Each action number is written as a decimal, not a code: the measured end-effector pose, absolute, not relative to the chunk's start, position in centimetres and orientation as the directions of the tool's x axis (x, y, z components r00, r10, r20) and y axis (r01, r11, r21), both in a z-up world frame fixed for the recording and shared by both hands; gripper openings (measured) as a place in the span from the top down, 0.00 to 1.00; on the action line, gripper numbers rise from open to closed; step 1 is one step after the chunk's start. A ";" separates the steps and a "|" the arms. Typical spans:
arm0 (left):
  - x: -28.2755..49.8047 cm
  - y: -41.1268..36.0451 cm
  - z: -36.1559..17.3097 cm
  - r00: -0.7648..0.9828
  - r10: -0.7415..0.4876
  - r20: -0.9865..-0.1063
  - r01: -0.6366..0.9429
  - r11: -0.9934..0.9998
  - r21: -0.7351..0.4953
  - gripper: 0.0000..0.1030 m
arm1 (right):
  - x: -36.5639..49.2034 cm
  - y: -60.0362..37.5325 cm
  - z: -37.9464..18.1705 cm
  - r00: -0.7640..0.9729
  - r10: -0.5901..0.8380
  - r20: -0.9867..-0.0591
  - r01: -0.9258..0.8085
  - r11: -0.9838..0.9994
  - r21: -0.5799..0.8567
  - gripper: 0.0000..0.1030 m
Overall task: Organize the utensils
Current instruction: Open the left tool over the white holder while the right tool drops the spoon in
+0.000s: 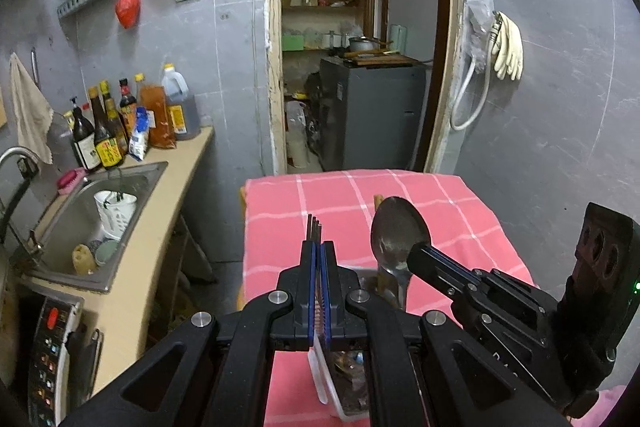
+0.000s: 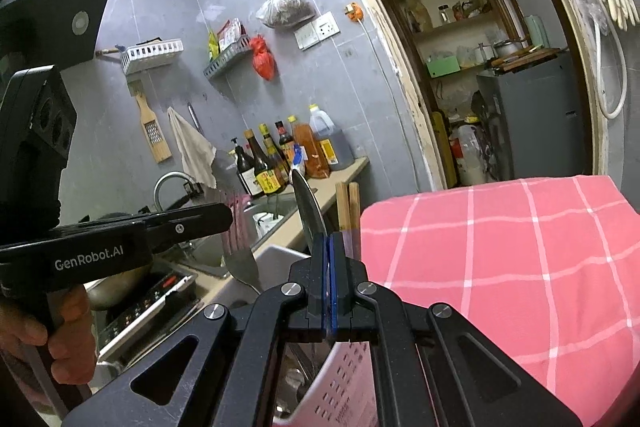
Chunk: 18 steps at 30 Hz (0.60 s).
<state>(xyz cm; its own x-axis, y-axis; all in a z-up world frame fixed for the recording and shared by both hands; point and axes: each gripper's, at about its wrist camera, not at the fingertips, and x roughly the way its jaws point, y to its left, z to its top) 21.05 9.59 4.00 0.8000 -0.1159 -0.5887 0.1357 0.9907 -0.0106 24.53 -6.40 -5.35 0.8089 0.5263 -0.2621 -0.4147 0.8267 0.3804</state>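
Note:
My left gripper (image 1: 319, 247) is shut on a bundle of thin dark chopsticks (image 1: 314, 227) that stick up past its tips. My right gripper (image 2: 330, 241) is shut on a large metal spoon (image 2: 307, 209), seen edge-on; in the left wrist view its bowl (image 1: 400, 231) faces me with the right gripper (image 1: 418, 259) on the handle. Both hold above a white perforated utensil holder (image 2: 352, 379), which also shows in the left wrist view (image 1: 322, 375), standing on the pink checked tablecloth (image 1: 352, 195). Wooden chopsticks (image 2: 348, 205) and a metal spatula (image 2: 242, 265) stand in the holder.
A counter with a steel sink (image 1: 96, 219), sauce bottles (image 1: 108, 135) and a stove panel (image 1: 48, 355) runs along the left. An open doorway (image 1: 356, 47) to a pantry lies behind the table. A wok (image 2: 116, 287) sits on the cooktop.

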 end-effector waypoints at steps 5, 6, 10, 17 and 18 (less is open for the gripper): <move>20.9 10.1 3.2 0.776 -0.152 -0.612 0.138 0.988 -0.070 0.97 | 24.3 -6.7 -4.9 0.808 0.520 -0.277 -0.412 0.834 0.367 0.98; 20.9 10.2 3.1 0.773 -0.159 -0.615 0.138 0.987 -0.082 0.97 | 24.2 -6.7 -4.8 0.806 0.521 -0.280 -0.413 0.834 0.365 0.98; 20.7 10.8 2.6 0.757 -0.201 -0.622 0.140 0.979 -0.146 0.96 | 24.0 -6.6 -4.4 0.802 0.522 -0.291 -0.417 0.838 0.353 0.98; 20.5 11.4 2.0 0.741 -0.234 -0.629 0.136 0.970 -0.201 0.96 | 24.3 -6.5 -4.4 0.787 0.514 -0.342 -0.401 0.846 0.350 0.98; 20.5 11.5 2.0 0.741 -0.237 -0.628 0.137 0.969 -0.205 0.96 | 24.2 -6.6 -4.4 0.786 0.513 -0.345 -0.398 0.847 0.352 0.98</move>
